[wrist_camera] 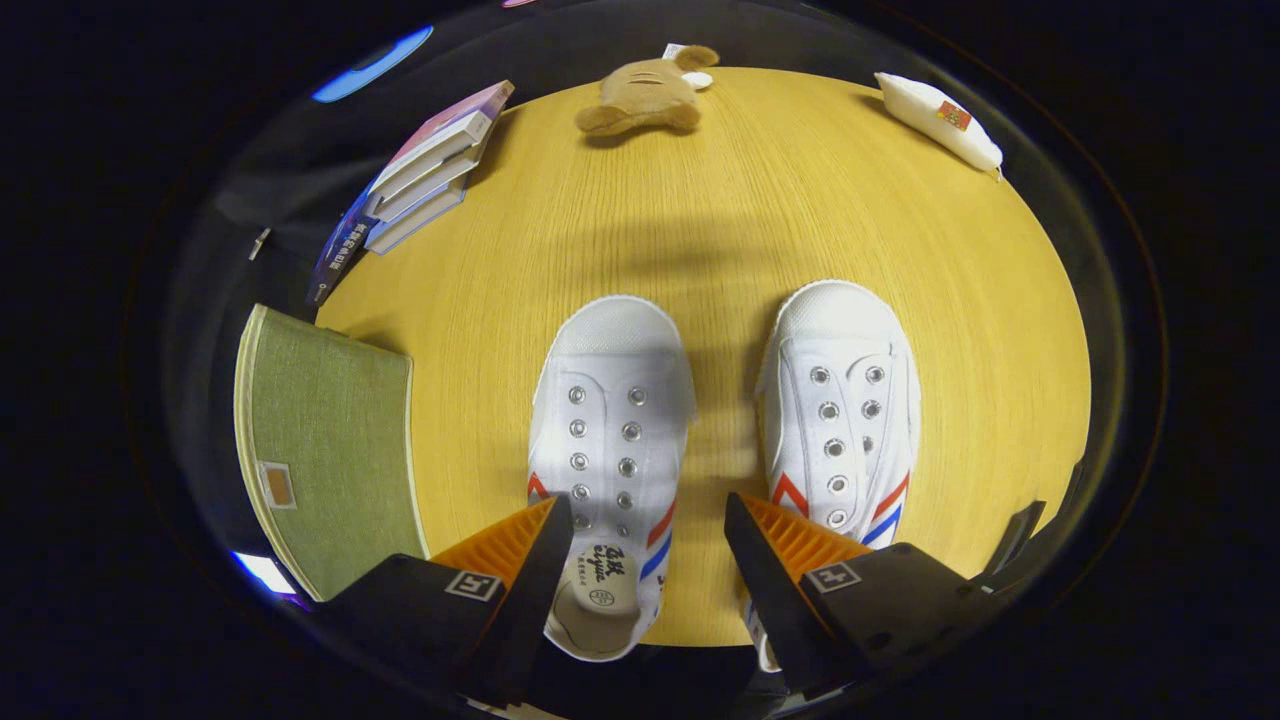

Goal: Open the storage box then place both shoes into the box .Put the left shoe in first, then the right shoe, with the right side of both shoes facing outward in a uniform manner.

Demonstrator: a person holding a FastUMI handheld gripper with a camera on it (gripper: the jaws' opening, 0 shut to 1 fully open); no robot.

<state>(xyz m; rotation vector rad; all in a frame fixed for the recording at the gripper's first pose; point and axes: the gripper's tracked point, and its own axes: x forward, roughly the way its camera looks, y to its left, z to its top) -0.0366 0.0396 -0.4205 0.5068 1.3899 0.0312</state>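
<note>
Two white lace-less canvas shoes with red and blue side stripes stand side by side on the yellow wooden table (800, 200), toes pointing away from me. The left shoe (612, 420) lies partly between my fingers, its heel opening beside the left finger. The right shoe (845, 410) sits just past the right finger, which covers its heel. A green fabric storage box (325, 440) with its lid shut rests to the left of the shoes, at the table's edge. My gripper (648, 520) hovers open above the shoes, holding nothing.
A stack of books (425, 175) lies at the far left of the table. A brown plush toy (648, 95) sits at the far edge, and a white packet (940, 118) lies at the far right.
</note>
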